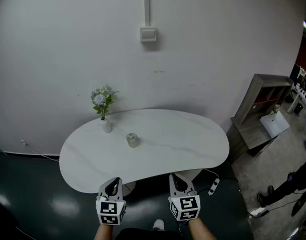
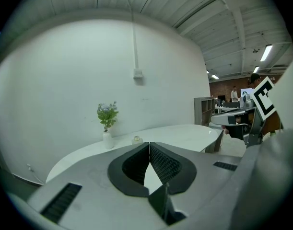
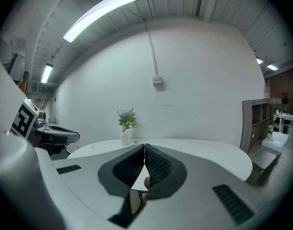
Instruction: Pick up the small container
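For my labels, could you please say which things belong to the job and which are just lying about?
Job: small container; left gripper, shut; right gripper, shut.
Lying about: flower vase; wooden shelf unit; wall box.

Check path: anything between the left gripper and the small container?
Nothing visible. Only bare table lies between the left gripper and the small container. The flower vase stands beyond the container and to its left, off the line. The gripper's jaws are shut.

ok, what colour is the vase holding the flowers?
White. The vase shows best in the head view.
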Available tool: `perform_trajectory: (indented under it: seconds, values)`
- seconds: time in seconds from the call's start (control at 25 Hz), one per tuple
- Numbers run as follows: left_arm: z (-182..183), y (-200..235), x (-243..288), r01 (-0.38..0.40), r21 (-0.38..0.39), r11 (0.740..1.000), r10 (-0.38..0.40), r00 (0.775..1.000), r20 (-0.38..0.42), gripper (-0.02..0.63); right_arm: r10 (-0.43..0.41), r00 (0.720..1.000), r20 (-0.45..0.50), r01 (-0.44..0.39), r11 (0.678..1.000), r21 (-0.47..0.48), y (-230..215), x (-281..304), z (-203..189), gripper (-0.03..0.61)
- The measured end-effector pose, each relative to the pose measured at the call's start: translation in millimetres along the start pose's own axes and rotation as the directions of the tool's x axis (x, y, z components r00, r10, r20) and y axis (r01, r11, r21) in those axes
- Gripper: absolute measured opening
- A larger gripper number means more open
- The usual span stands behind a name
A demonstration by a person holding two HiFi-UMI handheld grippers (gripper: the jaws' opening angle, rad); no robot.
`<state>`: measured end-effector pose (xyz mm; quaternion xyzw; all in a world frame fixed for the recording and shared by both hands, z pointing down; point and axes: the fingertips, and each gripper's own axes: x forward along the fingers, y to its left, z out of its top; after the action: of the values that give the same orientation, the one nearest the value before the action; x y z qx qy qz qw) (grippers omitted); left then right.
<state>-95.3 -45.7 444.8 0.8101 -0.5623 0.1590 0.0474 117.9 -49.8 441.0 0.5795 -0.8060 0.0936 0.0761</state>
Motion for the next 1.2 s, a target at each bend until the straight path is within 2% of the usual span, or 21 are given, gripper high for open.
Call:
perform_trajectory:
  seconds: [0.16,0.72,0.92,1.2]
  values:
    - [8.8,-1.8,5.3,-0.029,0.003,1.000,0.029,1.000,0.001,0.012,0.018,1.000,0.005,-0.018,1.000,0.005,-8.0,5.2,1.7,0.066]
    - [15.7,2.0,21.9,-0.040,0.032,0.999,0.039,0.999,0.015,0.012,0.045,0.999,0.026,-0.046,0.999,0.007,-12.5,25.1,7.6,0.066]
    - [22.0,11.3,34.4,-0.037,0.002,0.999,0.037,0.999,0.032,0.012,0.057,0.998,0.012,-0.057,0.998,-0.009,-10.1,38.4,10.3,0.066]
    - [18.6,18.7,58.7,-0.022,0.000,1.000,0.022,1.000,0.019,0.012,0.041,0.999,-0.015,-0.041,0.999,-0.012,-16.1,59.2,9.4,0.067]
